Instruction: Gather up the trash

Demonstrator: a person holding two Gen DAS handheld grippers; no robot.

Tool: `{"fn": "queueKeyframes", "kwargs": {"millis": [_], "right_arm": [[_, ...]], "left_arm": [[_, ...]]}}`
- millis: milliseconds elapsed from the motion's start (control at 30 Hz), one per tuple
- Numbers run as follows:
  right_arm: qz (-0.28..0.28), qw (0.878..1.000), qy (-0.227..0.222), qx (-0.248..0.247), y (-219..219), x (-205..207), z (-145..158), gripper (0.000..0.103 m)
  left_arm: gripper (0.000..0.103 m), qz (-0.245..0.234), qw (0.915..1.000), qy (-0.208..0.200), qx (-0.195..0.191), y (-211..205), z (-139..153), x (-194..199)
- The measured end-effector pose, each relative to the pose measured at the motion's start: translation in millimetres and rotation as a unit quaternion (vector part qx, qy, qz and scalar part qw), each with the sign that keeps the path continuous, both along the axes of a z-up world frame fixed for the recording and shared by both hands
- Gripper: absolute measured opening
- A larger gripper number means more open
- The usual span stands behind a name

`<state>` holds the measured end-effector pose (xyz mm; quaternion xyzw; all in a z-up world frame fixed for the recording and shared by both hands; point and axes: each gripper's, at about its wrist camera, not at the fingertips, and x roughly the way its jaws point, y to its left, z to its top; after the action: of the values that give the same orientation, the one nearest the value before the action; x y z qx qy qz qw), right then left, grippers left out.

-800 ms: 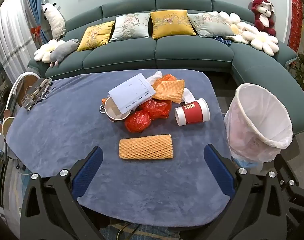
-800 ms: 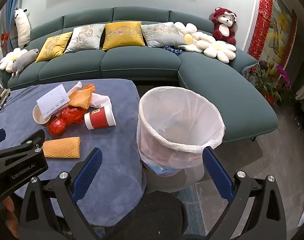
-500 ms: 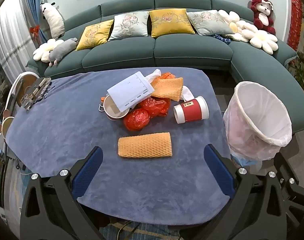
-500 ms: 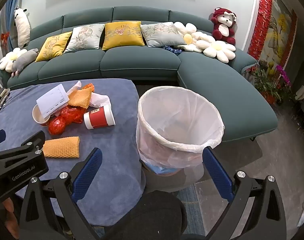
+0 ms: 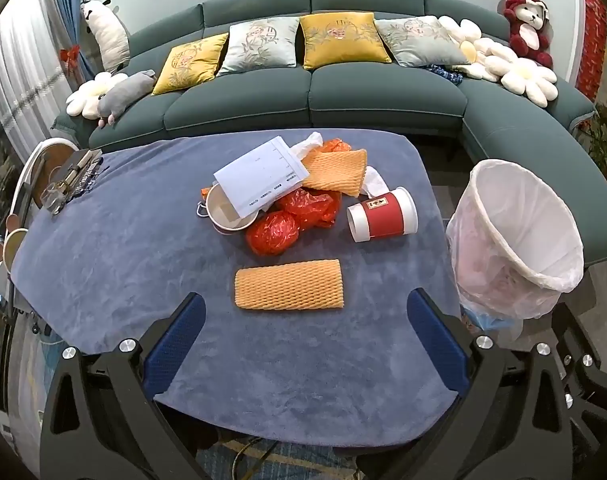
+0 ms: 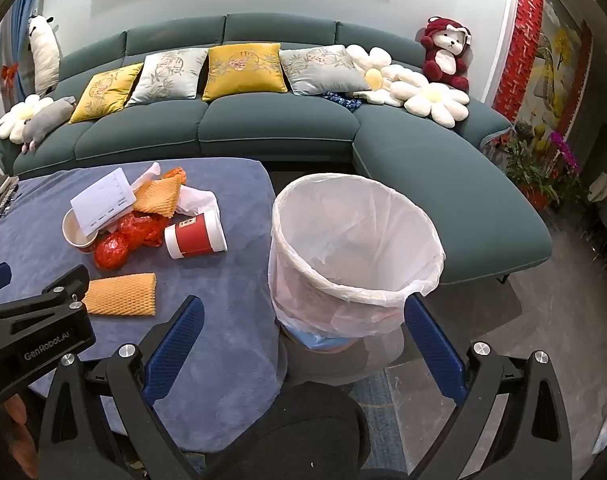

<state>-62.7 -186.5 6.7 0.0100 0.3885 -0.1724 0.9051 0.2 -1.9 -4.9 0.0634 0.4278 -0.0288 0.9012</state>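
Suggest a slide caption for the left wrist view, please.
Open left gripper above an orange foam sleeve, more trash behind, lined bin beside the table.

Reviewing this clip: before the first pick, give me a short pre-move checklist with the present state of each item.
1. Left gripper jaws wide, nothing between them: ok.
2. Right gripper jaws wide and empty: ok.
3. Nearest piece, the orange foam sleeve, lies flat and alone on the blue table cover, ahead of the left gripper: ok.
4. Trash bin upright beside the table, liner folded over the rim, mouth unobstructed: ok.
5. Red paper cup lies on its side; whether it holds liquid: cannot tell.
6. Any trash collected yet: not ok, all pieces on the table.
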Motion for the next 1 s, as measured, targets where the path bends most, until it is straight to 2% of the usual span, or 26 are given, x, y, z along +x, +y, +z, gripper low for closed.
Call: {"fn": "queueKeyframes", "kwargs": {"millis": [1000], "right_arm": [[-0.002,1.0,-0.002,-0.004,-4.2,1.5,4.8,0.096]], "left_arm": [[0.096,0.0,1.0,-0.001,0.003,-1.7,0.8,-1.4]]}}
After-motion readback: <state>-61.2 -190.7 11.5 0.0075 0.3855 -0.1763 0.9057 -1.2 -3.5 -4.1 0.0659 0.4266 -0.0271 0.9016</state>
